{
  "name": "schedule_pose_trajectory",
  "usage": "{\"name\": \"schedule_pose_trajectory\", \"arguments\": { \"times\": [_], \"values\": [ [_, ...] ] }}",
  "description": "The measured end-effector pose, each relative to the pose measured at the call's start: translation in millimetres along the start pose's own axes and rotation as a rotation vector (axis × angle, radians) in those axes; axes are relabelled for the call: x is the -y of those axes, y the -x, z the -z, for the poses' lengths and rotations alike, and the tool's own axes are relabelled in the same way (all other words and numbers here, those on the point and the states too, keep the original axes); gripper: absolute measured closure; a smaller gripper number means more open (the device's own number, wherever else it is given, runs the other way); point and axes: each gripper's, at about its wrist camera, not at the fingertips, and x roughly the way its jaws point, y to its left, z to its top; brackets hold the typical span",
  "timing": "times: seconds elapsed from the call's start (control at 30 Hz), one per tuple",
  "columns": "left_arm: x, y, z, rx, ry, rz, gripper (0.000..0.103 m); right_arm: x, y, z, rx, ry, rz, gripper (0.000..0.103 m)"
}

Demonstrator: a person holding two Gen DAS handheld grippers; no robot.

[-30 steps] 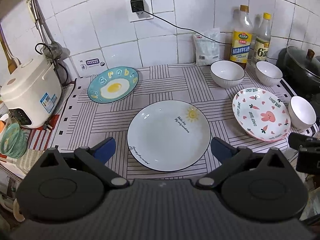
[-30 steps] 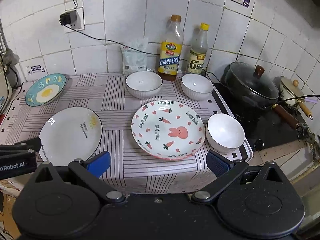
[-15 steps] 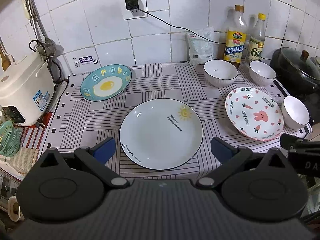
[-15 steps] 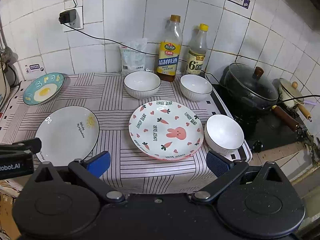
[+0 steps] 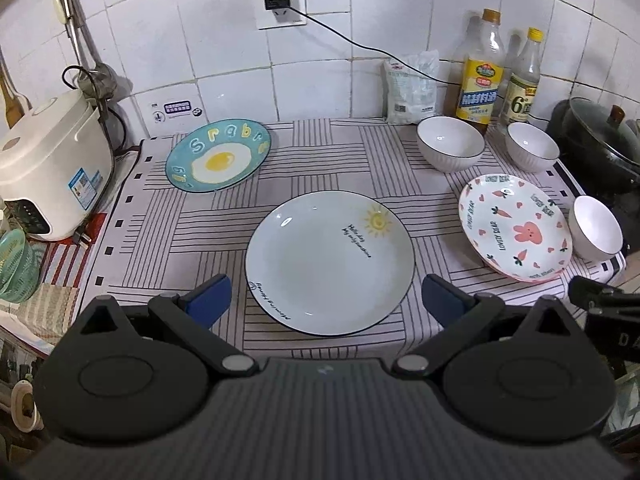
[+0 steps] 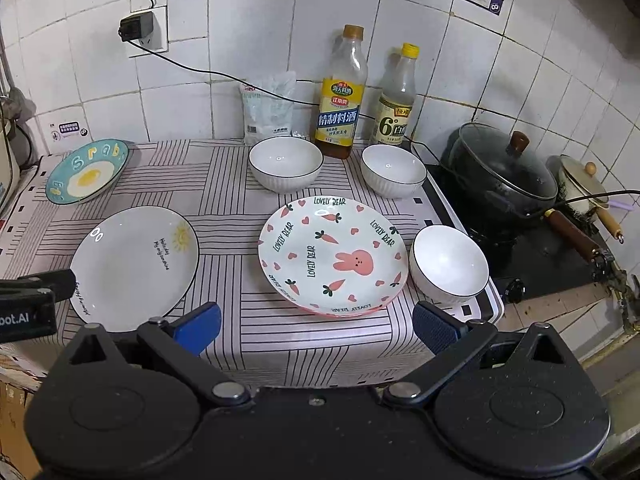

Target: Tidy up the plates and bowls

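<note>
In the left wrist view, the left gripper [image 5: 325,294] is hovering over the near edge of the counter with its blue-padded jaws spread wide and gripping nothing. Between and just beyond the pads, the large white round plate with a yellow sun drawing [image 5: 329,263] is lying flat on the white cloth with black line pattern [image 5: 224,224]. Farther back on the left, the teal plate painted with a fried egg [image 5: 218,156] is sitting tilted near the white rice cooker [image 5: 50,168]. To the right, the white plate with pink rabbit and carrot print [image 5: 515,227] is resting with its right rim just beside a small white bowl with a dark rim [image 5: 596,228]. Two more white ribbed bowls [image 5: 450,149] [image 5: 532,152] are standing near the tiled wall, in front of a yellow-labelled bottle [image 5: 480,76] and a clear bottle with a yellow cap [image 5: 522,80]. Part of the other tool is showing at the right edge.

In the right wrist view, the right gripper [image 6: 316,322] is likewise hanging wide apart and empty, short of the rabbit plate [image 6: 332,254]. The small bowl [image 6: 450,266] is touching or nearly touching that plate's right rim. The sun plate [image 6: 134,262] is lying to the left, the egg plate [image 6: 87,171] behind it, and the two ribbed bowls [image 6: 286,164] [image 6: 394,170] at the back. A black lidded pot [image 6: 502,176] is sitting on the stove to the right.
</note>
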Motion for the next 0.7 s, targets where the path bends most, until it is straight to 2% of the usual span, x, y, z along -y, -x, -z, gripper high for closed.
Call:
{"name": "schedule_pose_trajectory", "arguments": {
  "times": [0.53,0.7],
  "values": [
    [-9,-10,-4,-0.013,-0.025,-0.001,0.0,-3,-9,2,-0.025,0.019,0.011,0.0],
    [-26,-22,-12,0.016,-0.044,-0.047,0.0,0,-7,4,0.007,-0.002,-0.035,0.0]
  ]
}}
